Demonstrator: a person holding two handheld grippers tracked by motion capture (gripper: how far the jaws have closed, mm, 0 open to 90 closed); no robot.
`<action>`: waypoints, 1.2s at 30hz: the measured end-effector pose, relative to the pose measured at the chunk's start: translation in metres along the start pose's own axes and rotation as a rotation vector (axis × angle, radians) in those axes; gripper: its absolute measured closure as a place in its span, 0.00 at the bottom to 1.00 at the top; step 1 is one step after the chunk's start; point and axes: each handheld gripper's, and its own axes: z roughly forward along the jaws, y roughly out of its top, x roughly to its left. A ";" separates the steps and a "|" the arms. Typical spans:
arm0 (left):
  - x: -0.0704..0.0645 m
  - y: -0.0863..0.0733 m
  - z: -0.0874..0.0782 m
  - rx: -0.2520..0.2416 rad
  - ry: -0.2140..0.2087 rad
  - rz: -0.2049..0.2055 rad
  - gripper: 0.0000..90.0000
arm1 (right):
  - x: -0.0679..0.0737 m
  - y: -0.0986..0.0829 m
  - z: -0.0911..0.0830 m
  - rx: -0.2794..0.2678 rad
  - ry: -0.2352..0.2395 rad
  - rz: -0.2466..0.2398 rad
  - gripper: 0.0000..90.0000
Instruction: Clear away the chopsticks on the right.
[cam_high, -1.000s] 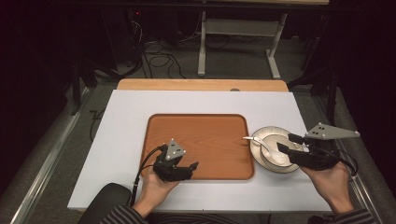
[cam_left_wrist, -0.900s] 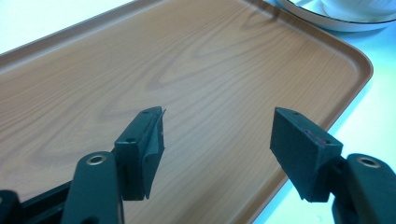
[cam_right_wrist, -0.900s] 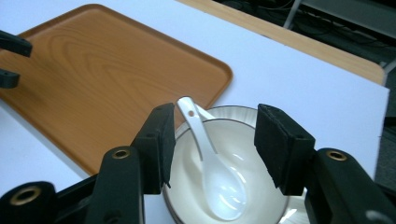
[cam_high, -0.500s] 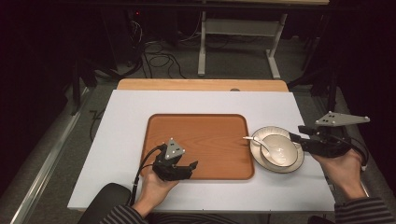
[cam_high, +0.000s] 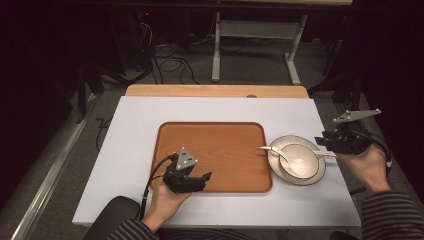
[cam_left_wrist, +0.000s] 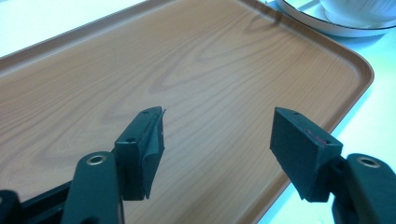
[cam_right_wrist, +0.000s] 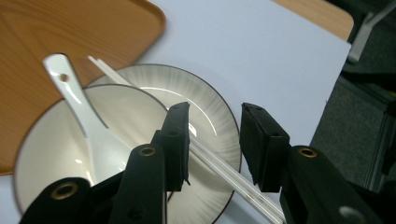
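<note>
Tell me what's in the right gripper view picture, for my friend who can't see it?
Two black jaws of the right gripper stand open just above a pair of white chopsticks lying across a round plate. A white bowl sits on the plate with a white spoon resting in it. A wooden tray lies beside them on the white table.
</note>
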 end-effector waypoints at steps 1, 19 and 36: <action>0.000 0.000 0.000 0.000 0.000 0.000 0.39 | 0.000 0.000 0.000 0.000 0.000 0.000 0.71; 0.000 0.000 0.003 0.005 -0.001 -0.001 0.39 | -0.026 -0.020 0.053 0.214 0.004 0.006 0.74; 0.000 0.000 0.003 0.005 0.001 0.000 0.39 | -0.023 -0.013 0.068 0.281 0.015 -0.032 0.78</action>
